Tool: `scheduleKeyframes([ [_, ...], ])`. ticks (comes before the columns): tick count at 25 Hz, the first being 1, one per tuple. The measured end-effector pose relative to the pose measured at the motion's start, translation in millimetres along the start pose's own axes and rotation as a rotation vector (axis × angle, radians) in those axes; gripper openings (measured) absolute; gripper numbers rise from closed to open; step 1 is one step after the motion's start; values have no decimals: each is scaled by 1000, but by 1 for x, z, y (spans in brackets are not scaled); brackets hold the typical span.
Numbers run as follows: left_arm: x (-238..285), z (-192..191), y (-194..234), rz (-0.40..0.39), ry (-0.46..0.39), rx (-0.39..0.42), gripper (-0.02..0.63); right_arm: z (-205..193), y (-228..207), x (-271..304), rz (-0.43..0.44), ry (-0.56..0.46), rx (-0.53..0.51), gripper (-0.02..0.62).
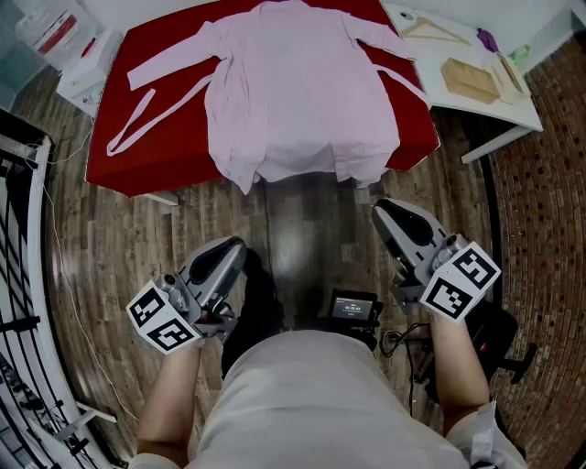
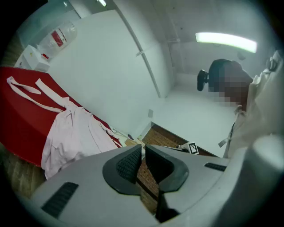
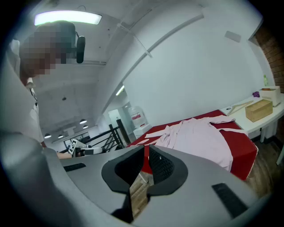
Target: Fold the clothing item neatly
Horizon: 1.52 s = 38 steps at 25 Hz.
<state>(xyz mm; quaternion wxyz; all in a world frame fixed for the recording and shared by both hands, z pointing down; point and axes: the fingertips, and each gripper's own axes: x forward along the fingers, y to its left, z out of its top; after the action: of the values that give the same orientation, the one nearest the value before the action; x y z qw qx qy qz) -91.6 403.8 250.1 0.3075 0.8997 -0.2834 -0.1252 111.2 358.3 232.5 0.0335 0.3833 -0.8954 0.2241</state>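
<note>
The pink robe (image 1: 298, 92) lay spread flat on a red surface (image 1: 165, 156), its collar at the far side and its sleeves stretched out to left and right. Its lower hem hung a little over the near edge of the red surface. A pale belt (image 1: 146, 110) trailed from the robe's left side and lay in a loose loop on the red cloth. The robe was not yet folded. Both tools were held low over the wooden floor (image 1: 302, 229), close to the person's body and well apart from the robe. The left hand-held gripper (image 1: 238, 247) had its jaws brought together with nothing between them; in the left gripper view (image 2: 143, 155) the ribbed pads met at their tips, with the robe lying off to the left beyond them. The right hand-held gripper (image 1: 385, 213) was likewise closed and empty, and in the right gripper view (image 3: 146, 160) its pads stood together, with the robe and red surface beyond them to the right. Each tool carried a cube with square markers, the left cube (image 1: 163, 318) by the person's left forearm and the right cube (image 1: 462, 279) above the right forearm. Right of the red surface stood a white surface (image 1: 499, 112) bearing a wooden box (image 1: 470, 80) and a clothes hanger (image 1: 428, 27). A black railing (image 1: 23, 275) ran along the left side.
</note>
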Motion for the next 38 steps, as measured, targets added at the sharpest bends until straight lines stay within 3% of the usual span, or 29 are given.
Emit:
scheduleKeyframes([
  [6,1,25,77,35,96,38,6,-10,-7,70,-49,53,-17,15],
  [14,3,54,176,95,165,14,9,-22,-16,154,-119,94,21,15],
  [20,8,49,232,173,222,-18,72,-37,-27,197,-149,166,15,15],
  [30,24,28,312,391,264,-87,77,-72,-76,260,-83,320,42,15],
  [38,41,16,355,583,253,-149,77,-82,-122,305,42,421,113,15],
])
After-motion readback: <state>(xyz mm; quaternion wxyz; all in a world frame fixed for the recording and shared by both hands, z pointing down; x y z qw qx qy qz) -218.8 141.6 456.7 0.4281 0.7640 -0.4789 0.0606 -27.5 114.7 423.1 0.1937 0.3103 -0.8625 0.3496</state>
